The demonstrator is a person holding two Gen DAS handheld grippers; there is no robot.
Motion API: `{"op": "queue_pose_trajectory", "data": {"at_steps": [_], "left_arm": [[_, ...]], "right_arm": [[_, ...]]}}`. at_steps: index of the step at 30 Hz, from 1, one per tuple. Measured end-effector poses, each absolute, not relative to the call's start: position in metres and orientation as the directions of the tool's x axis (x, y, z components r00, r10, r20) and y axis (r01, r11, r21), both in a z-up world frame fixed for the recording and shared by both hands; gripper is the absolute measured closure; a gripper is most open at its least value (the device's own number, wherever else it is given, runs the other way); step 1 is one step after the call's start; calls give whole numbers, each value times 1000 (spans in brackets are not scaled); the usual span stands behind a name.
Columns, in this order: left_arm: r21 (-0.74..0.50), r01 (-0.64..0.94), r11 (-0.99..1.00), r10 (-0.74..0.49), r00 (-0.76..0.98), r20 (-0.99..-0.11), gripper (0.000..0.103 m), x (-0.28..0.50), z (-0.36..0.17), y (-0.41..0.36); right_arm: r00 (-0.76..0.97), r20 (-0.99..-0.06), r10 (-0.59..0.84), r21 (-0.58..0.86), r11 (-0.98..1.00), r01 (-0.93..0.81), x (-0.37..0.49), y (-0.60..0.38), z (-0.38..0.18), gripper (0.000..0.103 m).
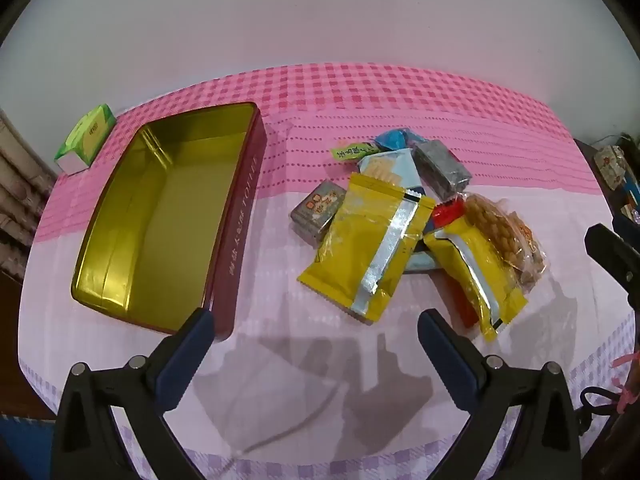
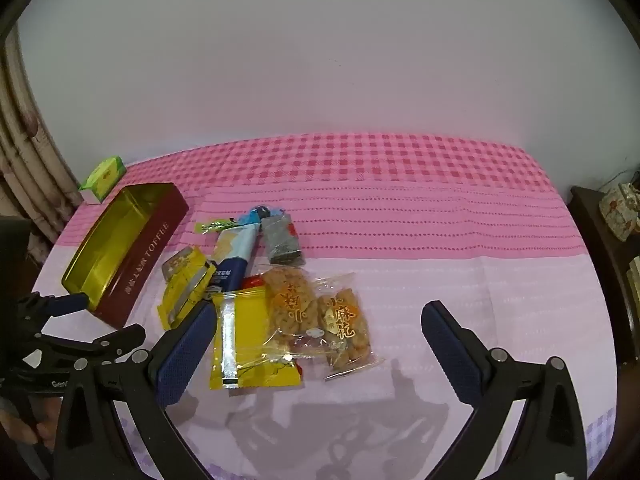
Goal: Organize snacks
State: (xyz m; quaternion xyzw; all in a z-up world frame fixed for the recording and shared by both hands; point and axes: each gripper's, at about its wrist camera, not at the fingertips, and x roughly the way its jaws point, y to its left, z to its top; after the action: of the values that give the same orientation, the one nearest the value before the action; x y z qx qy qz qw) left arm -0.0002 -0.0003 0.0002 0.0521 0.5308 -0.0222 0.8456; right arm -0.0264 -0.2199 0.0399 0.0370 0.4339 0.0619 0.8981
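An open red toffee tin [image 1: 168,216] with a gold, empty inside lies on the left; it also shows in the right wrist view [image 2: 120,252]. A pile of snacks lies to its right: two yellow packets [image 1: 368,248] [image 2: 248,340], clear bags of fried twists [image 2: 316,312], a grey bar [image 1: 440,168], a light blue packet [image 2: 236,248], a small grey packet [image 1: 316,212]. My left gripper [image 1: 316,324] is open and empty, above the cloth in front of the tin and pile. My right gripper [image 2: 320,320] is open and empty, just in front of the pile.
A green box [image 1: 88,136] stands behind the tin at the table's left edge. The pink checked tablecloth [image 2: 400,200] runs back to a white wall. Dark furniture with clutter [image 2: 616,208] stands at the right. The left gripper also shows in the right wrist view [image 2: 60,320].
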Motion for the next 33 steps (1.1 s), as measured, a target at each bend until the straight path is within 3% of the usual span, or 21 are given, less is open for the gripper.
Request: {"op": "queue_pose_trajectory", "data": {"at_steps": [33], "left_arm": [[42,108,993,-11,446,-895,0,-14,1,3]], "right_arm": [[609,-780,143,75,988,-136,-44,-191,39,1]]}}
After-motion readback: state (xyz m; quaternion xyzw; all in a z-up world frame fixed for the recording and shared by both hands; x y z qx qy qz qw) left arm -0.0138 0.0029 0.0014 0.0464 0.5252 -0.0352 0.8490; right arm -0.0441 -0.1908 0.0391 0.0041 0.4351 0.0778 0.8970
